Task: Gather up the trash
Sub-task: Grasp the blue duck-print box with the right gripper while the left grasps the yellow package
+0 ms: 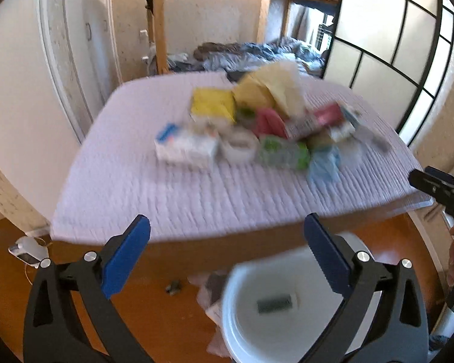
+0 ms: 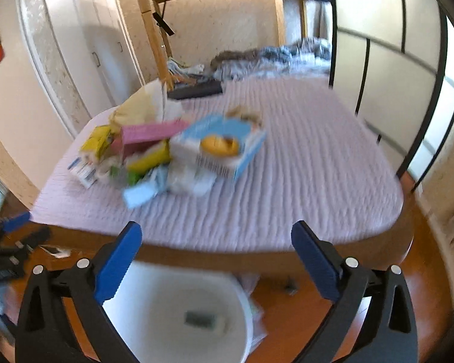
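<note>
L wrist view: left gripper (image 1: 227,243) showing ribbed blue pads spread wide, nothing btwn them. Beyond tips, blurred heap of trash (image 1: 257,133), cardboard boxes and crinkly wrappers, lying on ridged lilac mattress (image 1: 136,199). Below right pad, round white plastic bin (image 1: 257,332) standing on wood floor.

R wrist view: right gripper (image 2: 216,242) also gaping, empty. Trash (image 2: 166,154) sitting ahead-left of tips; bin (image 2: 142,317) under left pad.

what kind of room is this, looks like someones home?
Most likely a bedroom in a home. A wide bed with a lilac quilted cover fills the view, rumpled grey bedding lies beyond it, and dark-framed sliding panel doors line one wall. A round white plastic bin stands on the wooden floor.
</note>
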`<state>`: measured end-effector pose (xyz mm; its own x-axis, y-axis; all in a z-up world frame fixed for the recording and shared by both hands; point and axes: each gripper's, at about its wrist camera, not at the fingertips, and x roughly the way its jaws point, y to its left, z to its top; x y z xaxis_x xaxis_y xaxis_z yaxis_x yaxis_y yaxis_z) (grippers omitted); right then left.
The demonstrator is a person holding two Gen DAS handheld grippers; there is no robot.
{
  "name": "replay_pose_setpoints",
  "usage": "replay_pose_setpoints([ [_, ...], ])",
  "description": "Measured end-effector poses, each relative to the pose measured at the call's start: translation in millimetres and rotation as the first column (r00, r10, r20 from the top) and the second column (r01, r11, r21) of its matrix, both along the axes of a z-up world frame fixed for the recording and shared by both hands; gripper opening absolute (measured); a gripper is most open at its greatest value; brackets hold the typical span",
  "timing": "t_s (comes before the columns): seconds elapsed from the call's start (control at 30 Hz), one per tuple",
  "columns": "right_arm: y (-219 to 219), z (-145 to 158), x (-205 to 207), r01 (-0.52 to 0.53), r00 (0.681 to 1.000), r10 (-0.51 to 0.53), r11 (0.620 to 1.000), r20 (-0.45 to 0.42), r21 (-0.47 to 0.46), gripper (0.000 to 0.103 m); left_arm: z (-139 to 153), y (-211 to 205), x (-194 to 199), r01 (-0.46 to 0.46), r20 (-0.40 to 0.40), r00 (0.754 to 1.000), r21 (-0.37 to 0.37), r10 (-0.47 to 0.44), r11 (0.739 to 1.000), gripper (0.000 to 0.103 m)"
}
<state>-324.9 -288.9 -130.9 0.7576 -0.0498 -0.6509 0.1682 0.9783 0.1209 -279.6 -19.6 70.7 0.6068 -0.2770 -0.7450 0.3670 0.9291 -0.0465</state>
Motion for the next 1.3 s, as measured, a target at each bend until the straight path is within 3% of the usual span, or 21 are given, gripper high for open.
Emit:
replay_pose_setpoints([
  [0.17, -10.8, -3.0, 40.8, -0.006, 1.0, 0.007, 0.999, -0.025, 0.043, 0.099, 6.0, -3.8, 39.1, -0.01, 0.047, 0.999, 0.018, 0.009, 1.0, 0.102],
  [0.37, -8.3, -14.0, 80.0, -0.014, 0.999, 0.017, 0.998, -0.04, 0.062, 0.099, -1.7, -10.7, 92.6, 0.008, 0.006, 1.0, -0.009, -0.008, 1.0, 0.102],
  [0.53, -16.7, -17.3, 101.9, -0.005, 0.999, 0.013, 0.99, -0.053, 0.144, 0.099, -7.3, -18.2, 124.0, 0.021, -0.013, 1.0, -0.017, -0.021, 1.0, 0.102],
  [0.83, -24.1, -27.9, 135.3, 0.054, 0.994, -0.034, 0.977, -0.102, 0.204, 0.099, -22.8, -36.4, 157.4, 0.049, -0.051, 0.998, 0.003, -0.049, 0.999, 0.102],
  [1.07, -35.7, -34.3, 138.6, 0.06, 0.995, -0.036, 0.961, -0.093, 0.271, 0.098, -29.4, -35.5, 166.4, 0.049, -0.074, 0.996, -0.003, -0.049, 0.999, 0.101],
  [1.23, -37.6, -32.9, 129.3, 0.06, 0.996, -0.04, 0.963, -0.083, 0.263, 0.097, -37.1, -34.7, 168.8, 0.042, -0.088, 0.995, 0.018, -0.04, 0.999, 0.083],
  [1.3, -37.5, -31.5, 125.4, 0.059, 0.996, -0.04, 0.963, -0.08, 0.263, 0.097, -37.0, -33.7, 168.0, 0.051, -0.082, 0.995, 0.013, -0.05, 0.999, 0.067],
])
